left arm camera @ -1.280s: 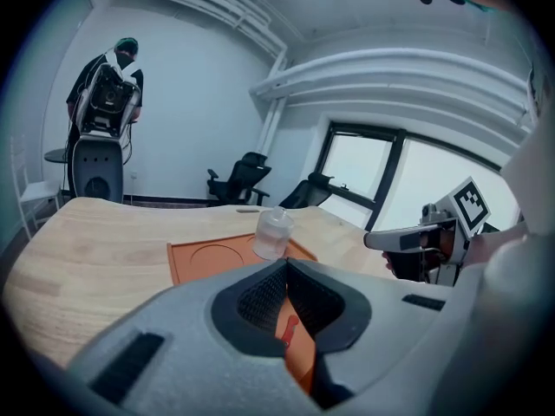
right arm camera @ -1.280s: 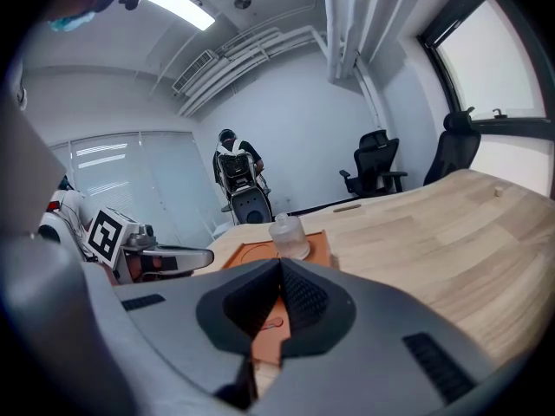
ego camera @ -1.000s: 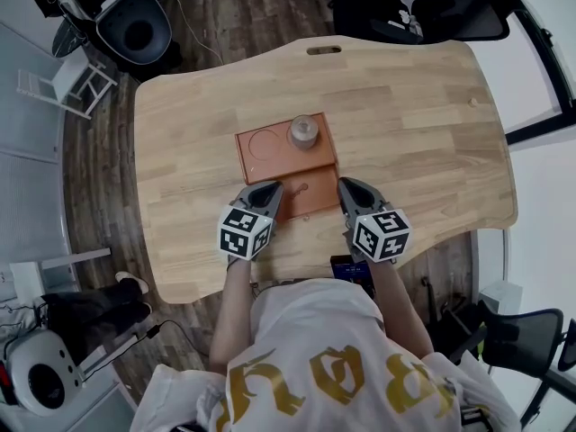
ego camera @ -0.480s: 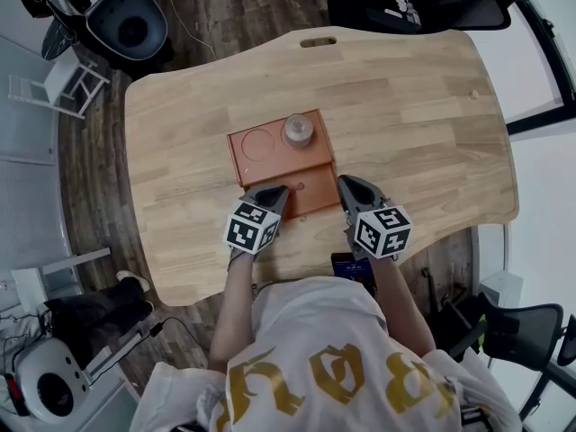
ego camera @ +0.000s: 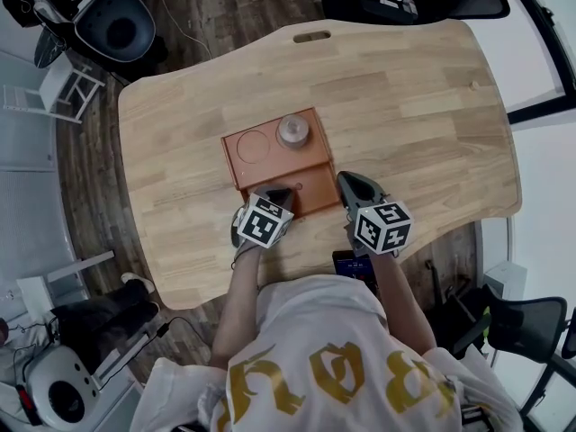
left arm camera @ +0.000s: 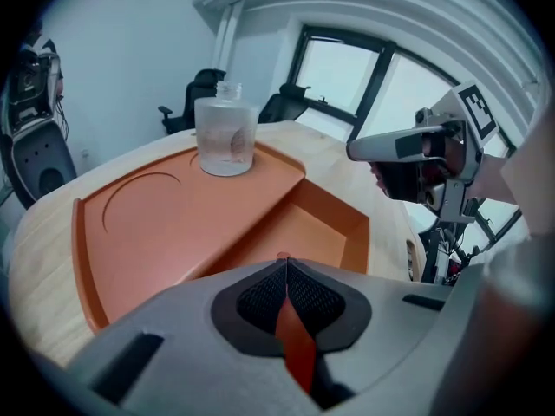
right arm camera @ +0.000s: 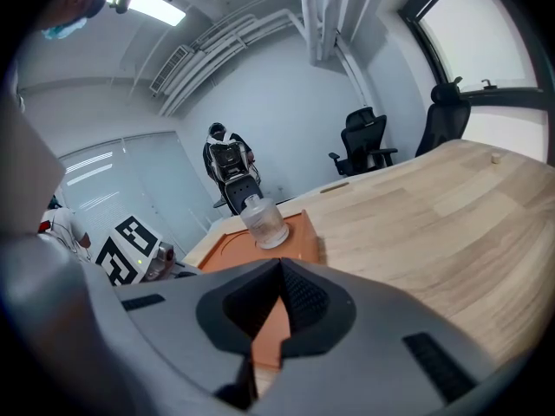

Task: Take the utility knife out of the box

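My left hand-held gripper (ego camera: 277, 193), jaws pressed together, sits low over the sunken compartment of the flat rectangular orange box (ego camera: 236, 165) at frame centre, probably to search it. The right hand-held gripper (ego camera: 347, 184), also closed, flanks the box. No utility knife shows; the left jaws hide the compartment's near end.

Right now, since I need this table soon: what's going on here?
A person holds two grippers at the near side of an orange box on the table. The left gripper, jaws together, is at its lower compartment; the right gripper, also shut, is beside the box. A glass jar stands on top. No knife shows.
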The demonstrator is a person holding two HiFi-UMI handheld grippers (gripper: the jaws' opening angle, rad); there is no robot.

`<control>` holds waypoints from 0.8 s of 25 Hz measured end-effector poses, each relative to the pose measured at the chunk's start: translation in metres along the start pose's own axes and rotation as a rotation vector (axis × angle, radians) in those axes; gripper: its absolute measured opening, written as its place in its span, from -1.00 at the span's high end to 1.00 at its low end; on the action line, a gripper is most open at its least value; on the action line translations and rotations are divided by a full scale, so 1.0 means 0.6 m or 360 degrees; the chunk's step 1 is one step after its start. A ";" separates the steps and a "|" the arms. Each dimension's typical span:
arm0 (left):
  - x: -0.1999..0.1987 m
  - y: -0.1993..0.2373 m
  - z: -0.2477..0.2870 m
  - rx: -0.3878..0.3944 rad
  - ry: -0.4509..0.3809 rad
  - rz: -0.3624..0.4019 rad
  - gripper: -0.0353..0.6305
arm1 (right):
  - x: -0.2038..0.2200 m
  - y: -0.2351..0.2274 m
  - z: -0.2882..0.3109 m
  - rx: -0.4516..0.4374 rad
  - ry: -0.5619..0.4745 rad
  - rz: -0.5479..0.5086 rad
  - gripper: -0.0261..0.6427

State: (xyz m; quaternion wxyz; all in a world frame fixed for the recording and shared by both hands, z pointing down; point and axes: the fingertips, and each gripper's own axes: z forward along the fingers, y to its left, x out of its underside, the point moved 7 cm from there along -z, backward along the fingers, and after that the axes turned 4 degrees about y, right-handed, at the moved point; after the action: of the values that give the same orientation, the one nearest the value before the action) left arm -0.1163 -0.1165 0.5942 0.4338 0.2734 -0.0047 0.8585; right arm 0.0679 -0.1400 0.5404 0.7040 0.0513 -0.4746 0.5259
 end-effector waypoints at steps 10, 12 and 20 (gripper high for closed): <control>-0.006 -0.006 0.025 0.0010 0.0154 0.0077 0.86 | 0.007 -0.017 0.000 0.0025 0.0001 0.0044 0.89; -0.002 -0.005 0.032 0.0015 0.0198 0.0082 0.86 | 0.009 -0.021 0.000 0.0028 0.0001 0.0056 0.89; -0.002 -0.005 0.047 0.0001 0.0254 0.0121 0.85 | 0.010 -0.030 -0.004 0.0036 0.0001 0.0093 0.89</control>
State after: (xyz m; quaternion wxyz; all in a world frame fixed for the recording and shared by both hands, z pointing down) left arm -0.1003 -0.1221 0.6169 0.3997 0.2039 0.0196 0.8935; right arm 0.0836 -0.1425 0.5511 0.6878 0.0453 -0.4697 0.5516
